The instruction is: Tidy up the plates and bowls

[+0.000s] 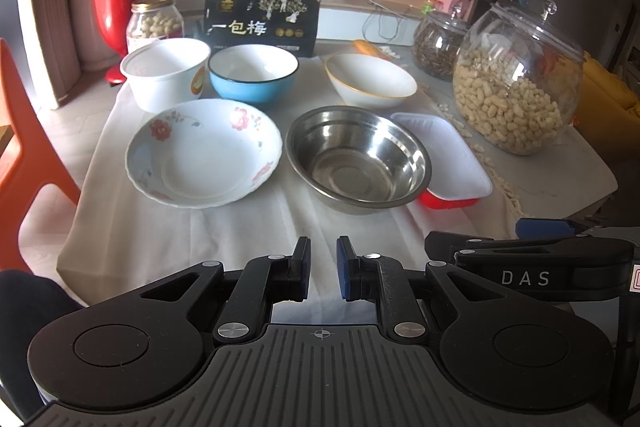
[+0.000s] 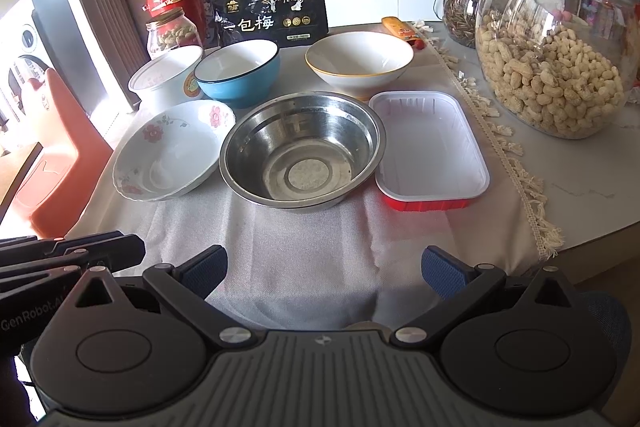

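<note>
Steel bowl (image 2: 301, 151) beyond right gripper (image 2: 324, 277)

A white dish (image 1: 203, 153) with red and pink flowers sits at nine o'clock of a bare silver steel bowl (image 1: 357, 159). At eleven o'clock stands a bowl (image 1: 253, 74) blue outside, white inside, dark-rimmed. The tray (image 2: 429, 151) at three o'clock is white inside, red outside.

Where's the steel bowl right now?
Front row, centre of both views: the steel bowl sits between the floral plate on its left and the red-and-white tray on its right.
</note>
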